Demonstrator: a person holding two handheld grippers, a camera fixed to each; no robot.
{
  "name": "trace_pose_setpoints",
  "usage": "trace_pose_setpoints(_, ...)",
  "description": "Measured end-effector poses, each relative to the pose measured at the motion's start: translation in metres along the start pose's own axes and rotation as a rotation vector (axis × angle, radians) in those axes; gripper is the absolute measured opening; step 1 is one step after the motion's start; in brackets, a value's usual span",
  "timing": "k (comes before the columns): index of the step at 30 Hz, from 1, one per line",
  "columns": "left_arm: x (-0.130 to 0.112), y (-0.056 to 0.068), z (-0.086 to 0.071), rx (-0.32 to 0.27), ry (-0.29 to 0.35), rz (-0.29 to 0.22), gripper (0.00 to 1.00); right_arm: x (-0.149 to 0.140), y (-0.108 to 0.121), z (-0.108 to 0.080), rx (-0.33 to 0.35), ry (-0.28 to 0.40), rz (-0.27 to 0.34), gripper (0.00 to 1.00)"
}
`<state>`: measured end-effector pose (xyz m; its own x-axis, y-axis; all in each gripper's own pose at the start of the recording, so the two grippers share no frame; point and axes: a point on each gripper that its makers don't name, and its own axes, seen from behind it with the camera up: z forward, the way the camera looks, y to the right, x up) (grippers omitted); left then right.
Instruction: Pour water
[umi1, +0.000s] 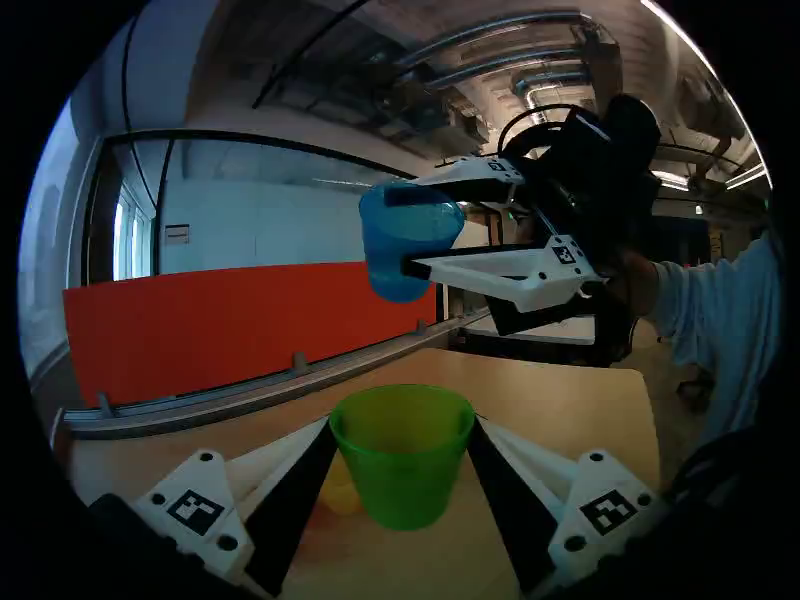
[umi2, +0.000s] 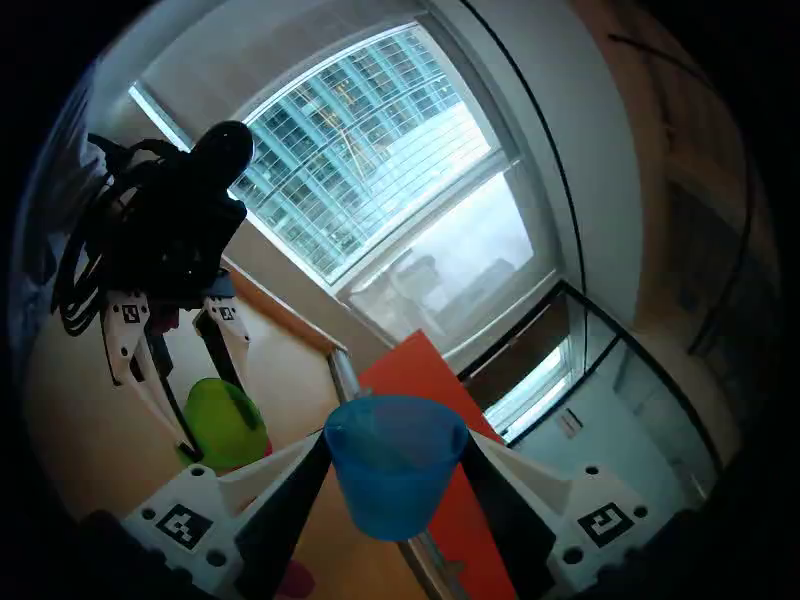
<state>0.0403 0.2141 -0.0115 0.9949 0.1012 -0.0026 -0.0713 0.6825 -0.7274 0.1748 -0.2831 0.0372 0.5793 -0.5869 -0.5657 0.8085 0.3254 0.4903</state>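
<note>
- Left gripper view: the left gripper (umi1: 400, 432) sits low in the picture, and its two fingers are clamped on a green cup (umi1: 403, 460), one on each side.
- The green cup stands upright, mouth up, over the wooden table (umi1: 560, 390).
- A small yellow thing (umi1: 338, 497) peeks out just behind the cup's left side. I can't tell what it is.
- Higher up, the right gripper (umi1: 396, 232) comes in from the right, and its fingers are pressed on a blue cup (umi1: 400, 250).
- The blue cup hangs in the air above the green one, well apart from it. I can't tell how far it is tilted.
- A pale sleeve (umi1: 725, 310) shows at the right edge, behind that gripper.
- A red panel (umi1: 220, 320) runs along the far side of the table.
- Right gripper view: the right gripper (umi2: 395, 445) has both fingers tight on the blue cup (umi2: 393, 470), whose open mouth faces the camera.
- I can't tell whether there is water inside.
- Off to the left, the left gripper (umi2: 215, 415) reaches down, its fingers closed around the green cup (umi2: 230, 430).
- The green cup is over the table (umi2: 80, 420) here, lower left of the blue one.
- The red panel (umi2: 420, 385) lies behind the blue cup, and a big window (umi2: 400, 170) is above it.
- A pink thing (umi2: 297, 580) shows at the bottom edge, too little to name.
</note>
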Motion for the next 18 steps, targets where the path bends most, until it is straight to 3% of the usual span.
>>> trace_pose_setpoints(18, 0.001, 0.004, 0.004, -0.011, 0.002, 0.008, 0.88, 0.014, 0.017, 0.014, -0.006, 0.003, -0.157, 0.91)
